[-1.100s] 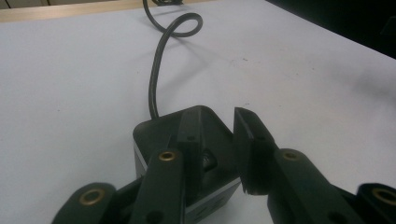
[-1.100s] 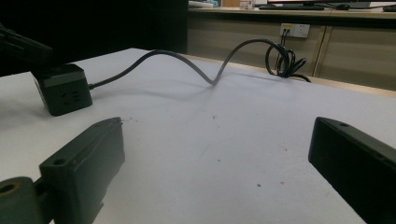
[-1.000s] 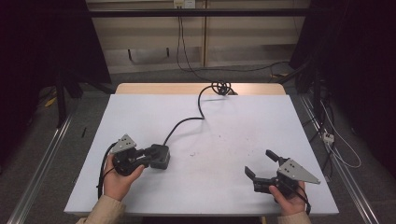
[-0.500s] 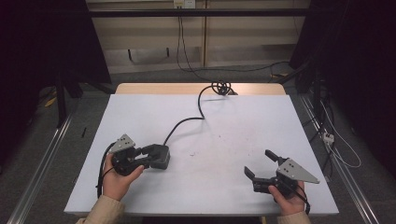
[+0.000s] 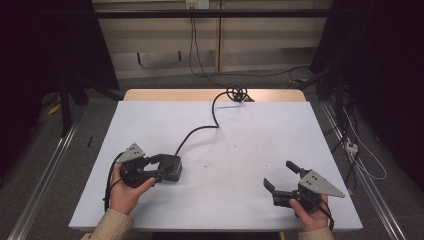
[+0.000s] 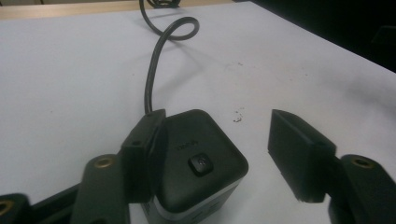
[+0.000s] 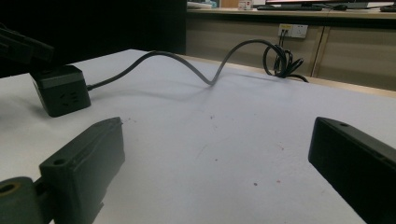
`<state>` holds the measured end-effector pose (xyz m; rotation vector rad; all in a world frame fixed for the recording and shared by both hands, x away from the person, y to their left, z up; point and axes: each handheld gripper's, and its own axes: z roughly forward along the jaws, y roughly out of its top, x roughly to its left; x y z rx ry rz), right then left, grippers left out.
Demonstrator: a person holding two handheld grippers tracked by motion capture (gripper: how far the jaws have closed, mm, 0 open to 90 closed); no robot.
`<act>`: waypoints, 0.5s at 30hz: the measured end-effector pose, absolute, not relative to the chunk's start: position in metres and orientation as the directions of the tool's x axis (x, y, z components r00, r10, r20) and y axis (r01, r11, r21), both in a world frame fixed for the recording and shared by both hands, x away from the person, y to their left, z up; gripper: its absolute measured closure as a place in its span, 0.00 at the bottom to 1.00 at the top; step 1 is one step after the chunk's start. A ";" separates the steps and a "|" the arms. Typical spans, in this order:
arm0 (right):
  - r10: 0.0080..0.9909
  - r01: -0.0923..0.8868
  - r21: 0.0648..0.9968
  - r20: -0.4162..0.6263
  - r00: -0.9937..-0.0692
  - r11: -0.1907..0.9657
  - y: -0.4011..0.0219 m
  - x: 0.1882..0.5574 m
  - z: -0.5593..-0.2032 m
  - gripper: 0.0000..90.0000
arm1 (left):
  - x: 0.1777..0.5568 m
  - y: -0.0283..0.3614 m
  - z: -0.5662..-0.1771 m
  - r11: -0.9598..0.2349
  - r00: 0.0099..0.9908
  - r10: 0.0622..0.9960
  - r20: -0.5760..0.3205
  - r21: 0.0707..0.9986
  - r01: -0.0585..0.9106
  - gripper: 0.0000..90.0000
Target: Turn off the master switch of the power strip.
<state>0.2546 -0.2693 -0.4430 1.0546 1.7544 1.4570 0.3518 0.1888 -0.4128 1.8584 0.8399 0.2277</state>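
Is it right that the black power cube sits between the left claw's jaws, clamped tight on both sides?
Not quite. The black power cube does sit between the left claw's jaws, but they have just been opening: the left gripper view shows one jaw against it and the other standing clear.

The high view looks forward and down over the whole white table [image 5: 250, 130]; the left gripper view sits close above the black power cube [image 6: 198, 163]; the right gripper view looks low across the table at that cube [image 7: 60, 91]; all three share its cable [image 5: 200, 131].
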 end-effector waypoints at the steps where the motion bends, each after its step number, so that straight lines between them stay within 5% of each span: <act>1: 0.872 0.187 0.980 0.031 -0.489 0.071 -0.269 0.255 -0.443 0.03 | 0.352 0.189 -0.413 -0.217 0.740 0.636 -0.221 0.869 0.445 0.37; 15: 0.870 0.188 0.979 0.028 -0.492 0.075 -0.269 0.254 -0.443 0.03 | 0.349 0.199 -0.412 -0.224 0.773 0.601 -0.203 0.886 0.407 0.19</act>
